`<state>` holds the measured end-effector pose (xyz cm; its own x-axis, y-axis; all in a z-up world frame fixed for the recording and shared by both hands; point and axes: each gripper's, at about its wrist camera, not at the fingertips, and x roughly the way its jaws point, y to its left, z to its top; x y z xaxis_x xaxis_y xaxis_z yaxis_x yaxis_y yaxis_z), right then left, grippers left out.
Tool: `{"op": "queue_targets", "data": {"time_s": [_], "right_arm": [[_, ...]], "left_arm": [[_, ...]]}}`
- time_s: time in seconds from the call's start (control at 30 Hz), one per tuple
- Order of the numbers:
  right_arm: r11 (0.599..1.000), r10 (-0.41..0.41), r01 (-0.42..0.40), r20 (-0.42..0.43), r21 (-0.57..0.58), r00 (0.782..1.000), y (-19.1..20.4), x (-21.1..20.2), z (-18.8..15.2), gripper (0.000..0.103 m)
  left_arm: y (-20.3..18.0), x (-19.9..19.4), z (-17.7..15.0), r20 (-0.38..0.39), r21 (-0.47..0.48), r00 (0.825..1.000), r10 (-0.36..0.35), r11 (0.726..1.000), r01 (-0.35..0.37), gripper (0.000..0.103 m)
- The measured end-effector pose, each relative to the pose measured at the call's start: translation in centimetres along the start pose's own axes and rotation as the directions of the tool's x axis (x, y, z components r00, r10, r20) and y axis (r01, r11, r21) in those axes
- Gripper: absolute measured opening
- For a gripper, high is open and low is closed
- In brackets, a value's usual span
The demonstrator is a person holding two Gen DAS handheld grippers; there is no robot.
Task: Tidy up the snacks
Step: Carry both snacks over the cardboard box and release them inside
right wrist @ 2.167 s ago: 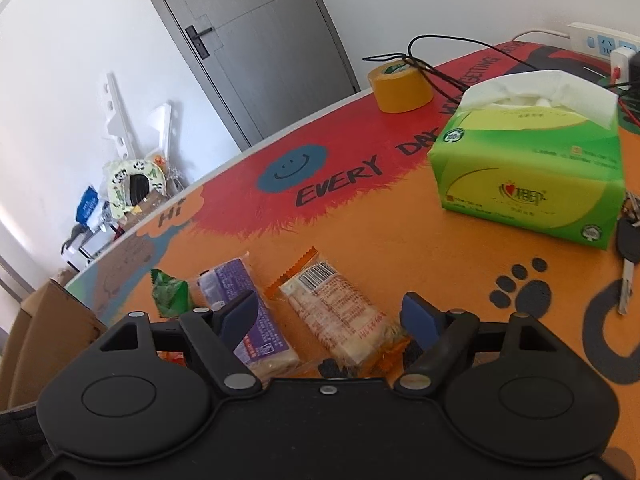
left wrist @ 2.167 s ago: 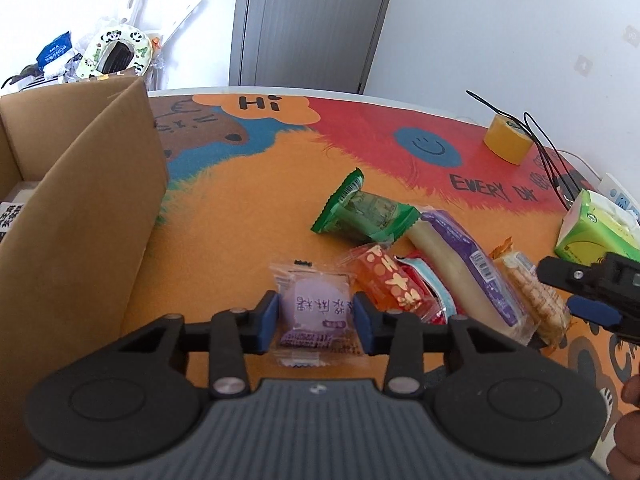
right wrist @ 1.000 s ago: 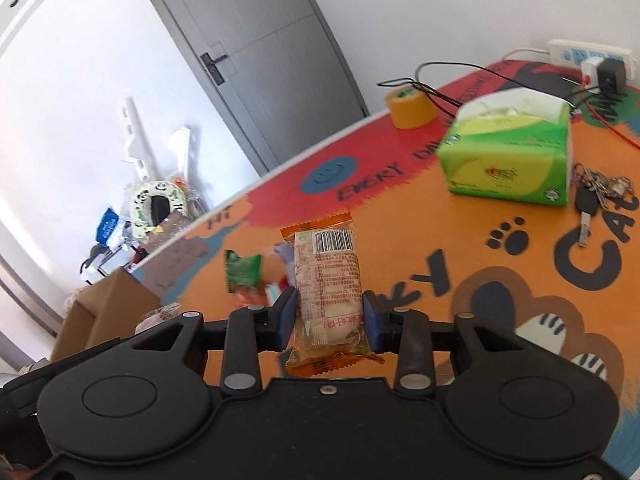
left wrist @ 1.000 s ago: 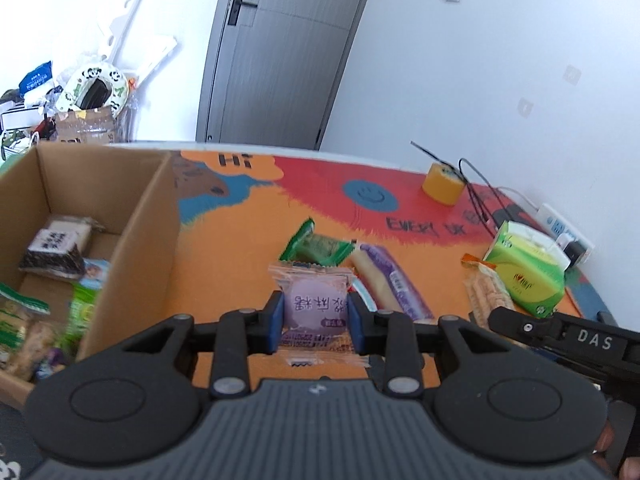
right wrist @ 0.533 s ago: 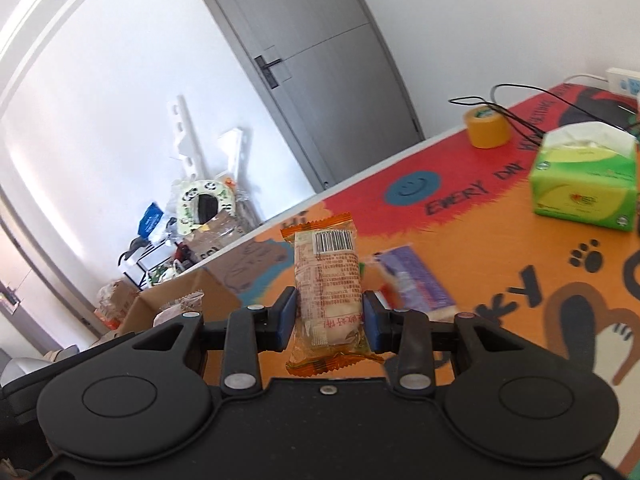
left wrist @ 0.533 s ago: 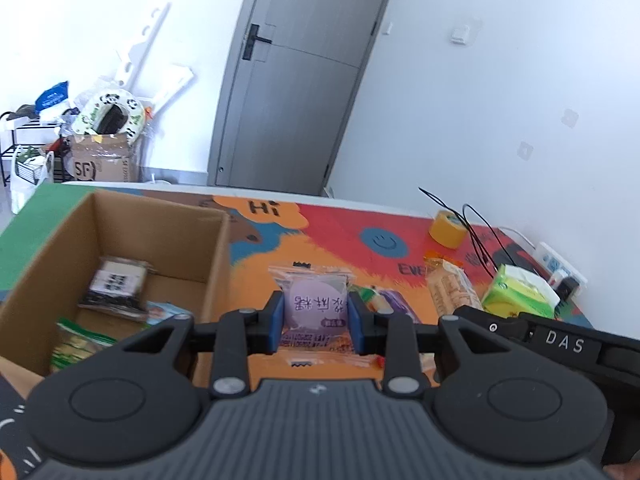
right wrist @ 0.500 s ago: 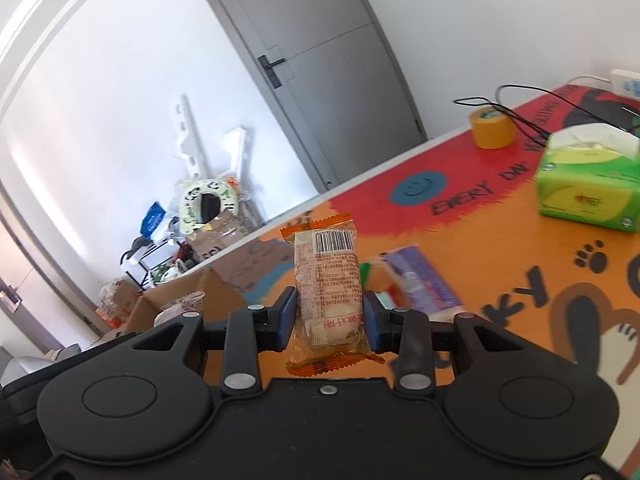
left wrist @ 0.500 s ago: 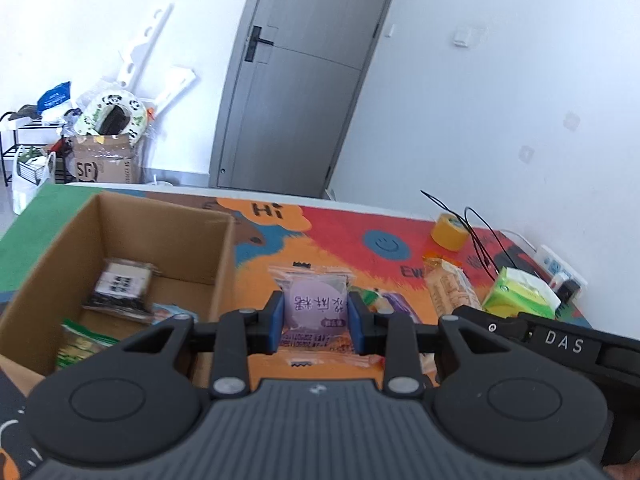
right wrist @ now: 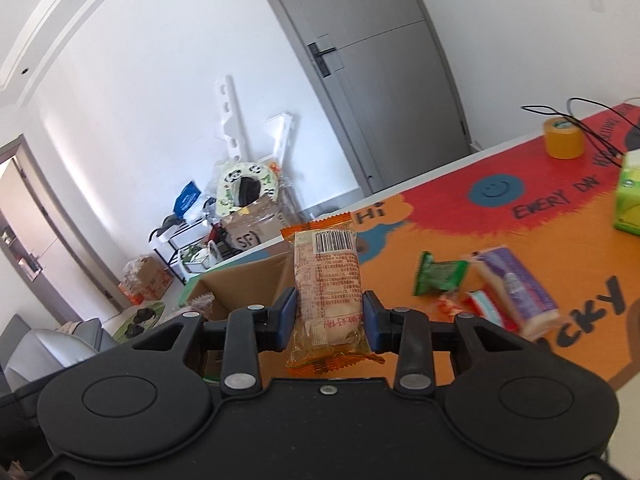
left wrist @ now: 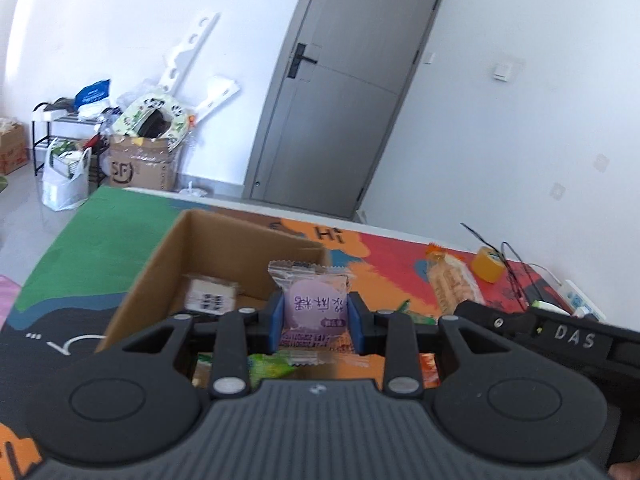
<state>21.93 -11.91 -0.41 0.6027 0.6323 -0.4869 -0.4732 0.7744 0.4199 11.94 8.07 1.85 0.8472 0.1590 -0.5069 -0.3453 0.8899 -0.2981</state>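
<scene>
Above the cardboard box point(left wrist: 168, 264) | both packets now off the mat | left gripper point(left wrist: 316, 317) clamps purple snack point(left wrist: 315, 303) | right gripper point(right wrist: 330, 317) clamps orange snack point(right wrist: 328, 292) | drop-off next, I judge

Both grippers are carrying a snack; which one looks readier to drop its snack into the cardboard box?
Left, probably. The left gripper holds the purple snack right over the cardboard box; the right gripper with the orange snack looks farther off.

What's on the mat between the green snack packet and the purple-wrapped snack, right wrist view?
In the right wrist view, a small red-and-white packet lies between the green snack packet and the purple-wrapped snack, plus a small orange wrapper.
</scene>
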Motion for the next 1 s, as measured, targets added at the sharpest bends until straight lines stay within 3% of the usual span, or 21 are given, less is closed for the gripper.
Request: {"op": "queue_targets", "data": {"time_s": [0.57,0.67,0.87,0.93,1.0], "right_arm": [[0.995,0.059,-0.064,-0.072,-0.07,0.996,6.2,4.9,-0.5,0.036],[0.996,0.04,-0.046,-0.077,-0.072,0.996,6.8,5.8,-0.5,0.036],[0.998,0.028,-0.031,-0.058,-0.057,0.998,7.5,6.4,-0.4,0.036],[0.999,0.022,-0.024,-0.05,-0.046,0.999,7.5,6.6,-0.3,0.04],[0.999,0.0,-0.001,-0.037,-0.037,0.999,7.2,6.7,-0.3,0.055]], "left_arm": [[5.5,1.6,1.0,-0.029,-0.045,0.999,0.041,0.998,-0.042,0.032],[6.0,1.5,1.1,-0.012,-0.037,1.0,0.029,0.999,-0.03,0.041],[7.5,1.5,1.5,-0.008,-0.057,0.999,0.042,0.997,-0.042,0.048],[7.6,1.5,1.5,-0.011,-0.058,0.999,0.054,0.997,-0.054,0.053],[7.6,1.3,1.5,-0.011,-0.058,0.998,0.061,0.996,-0.062,0.06]]}}
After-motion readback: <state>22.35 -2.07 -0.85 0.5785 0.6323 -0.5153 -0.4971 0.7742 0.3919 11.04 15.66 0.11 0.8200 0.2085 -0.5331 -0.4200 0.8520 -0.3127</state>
